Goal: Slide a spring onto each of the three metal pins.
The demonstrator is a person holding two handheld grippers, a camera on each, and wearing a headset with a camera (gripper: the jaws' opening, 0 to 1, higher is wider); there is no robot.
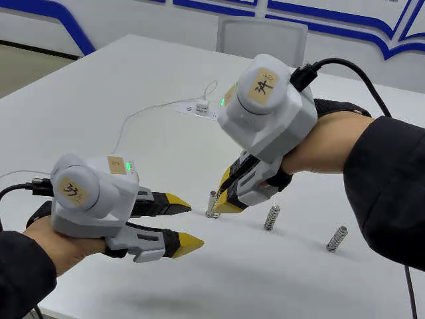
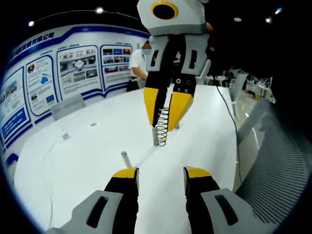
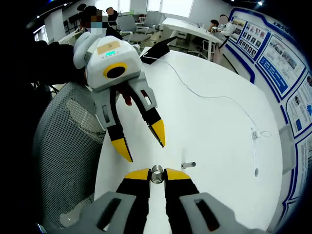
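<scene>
In the lower left of the head view, the left gripper (image 1: 180,222) lies nearly level and points right with its yellow-tipped jaws spread apart. The left hand (image 1: 58,244) holding it comes out of a dark sleeve (image 1: 20,279). Mid-frame, the right gripper (image 1: 226,199) slants down and left from the right hand (image 1: 322,143), jaws closed on a spring (image 3: 156,174).

A white surface (image 1: 86,100) carries a thin white cable (image 1: 143,111) that curves to a small white plug (image 1: 202,106) lying on a flat label. A grey chair back (image 1: 262,38) stands at the far edge, before a white wall with blue stripes (image 1: 60,23). In the left gripper view, display posters (image 2: 73,68) line the wall, and a grey mesh chair back (image 2: 273,161) stands just beside the surface.
</scene>
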